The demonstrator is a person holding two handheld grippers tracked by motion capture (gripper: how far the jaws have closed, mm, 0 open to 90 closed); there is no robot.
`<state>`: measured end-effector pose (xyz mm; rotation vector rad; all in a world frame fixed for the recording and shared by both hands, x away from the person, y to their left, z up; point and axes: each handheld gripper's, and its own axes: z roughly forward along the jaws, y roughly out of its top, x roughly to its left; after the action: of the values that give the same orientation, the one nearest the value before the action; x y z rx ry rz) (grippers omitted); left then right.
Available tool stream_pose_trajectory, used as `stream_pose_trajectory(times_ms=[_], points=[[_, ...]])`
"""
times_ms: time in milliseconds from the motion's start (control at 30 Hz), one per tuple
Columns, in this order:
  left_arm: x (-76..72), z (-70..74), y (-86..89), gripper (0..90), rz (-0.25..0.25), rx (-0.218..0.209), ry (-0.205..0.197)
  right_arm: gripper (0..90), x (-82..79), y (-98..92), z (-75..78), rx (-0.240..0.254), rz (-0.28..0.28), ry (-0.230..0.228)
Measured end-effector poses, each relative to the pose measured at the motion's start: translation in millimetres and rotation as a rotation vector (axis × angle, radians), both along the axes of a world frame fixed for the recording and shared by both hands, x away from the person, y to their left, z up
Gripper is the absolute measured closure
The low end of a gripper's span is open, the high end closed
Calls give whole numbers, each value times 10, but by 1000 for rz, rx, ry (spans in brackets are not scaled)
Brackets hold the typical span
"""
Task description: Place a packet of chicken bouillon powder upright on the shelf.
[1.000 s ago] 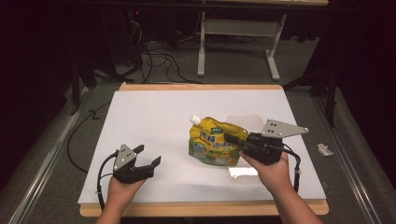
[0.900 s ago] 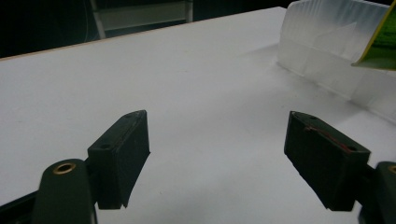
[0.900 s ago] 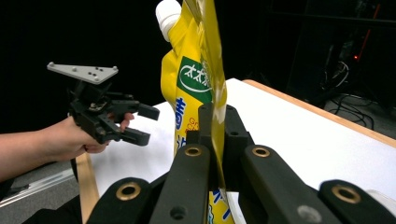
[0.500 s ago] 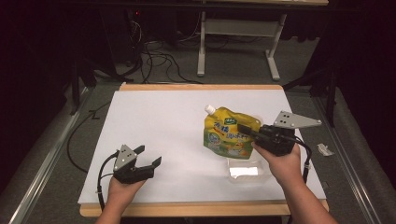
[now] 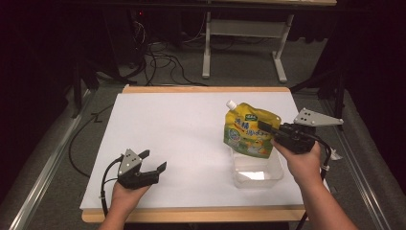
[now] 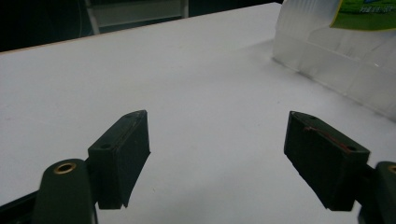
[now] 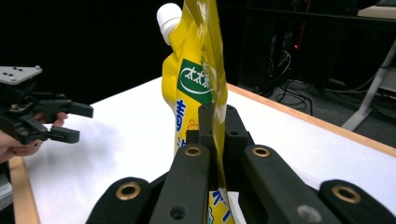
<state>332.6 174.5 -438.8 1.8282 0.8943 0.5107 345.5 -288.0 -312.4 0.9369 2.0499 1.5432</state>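
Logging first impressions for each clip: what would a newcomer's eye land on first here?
The bright yellow spouted refill pouch, held upright at the table's right, clamped edge-on in the right tool, draws the eye first. It hangs just above a clear plastic rectangular tub standing on the white tabletop. At the near left, the left tool waits open and empty.

Bright overhead light washes the white table [image 5: 182, 129]; surroundings fall into darkness. Near jaws at the bottom of both gripper views look soft.
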Motion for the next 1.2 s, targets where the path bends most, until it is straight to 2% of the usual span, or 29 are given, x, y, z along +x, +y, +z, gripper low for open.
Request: stream_pose_trajectory(times_ms=[167,433,1200], points=[[1,-6,-5,228,-7,8,4,900,45,-88,-25,-15,-28,4],[1,-5,8,228,-5,9,7,900,104,-163,-59,-27,-37,18],[6,-11,22,228,-3,6,11,900,242,-122,-172,-50,-42,45]])
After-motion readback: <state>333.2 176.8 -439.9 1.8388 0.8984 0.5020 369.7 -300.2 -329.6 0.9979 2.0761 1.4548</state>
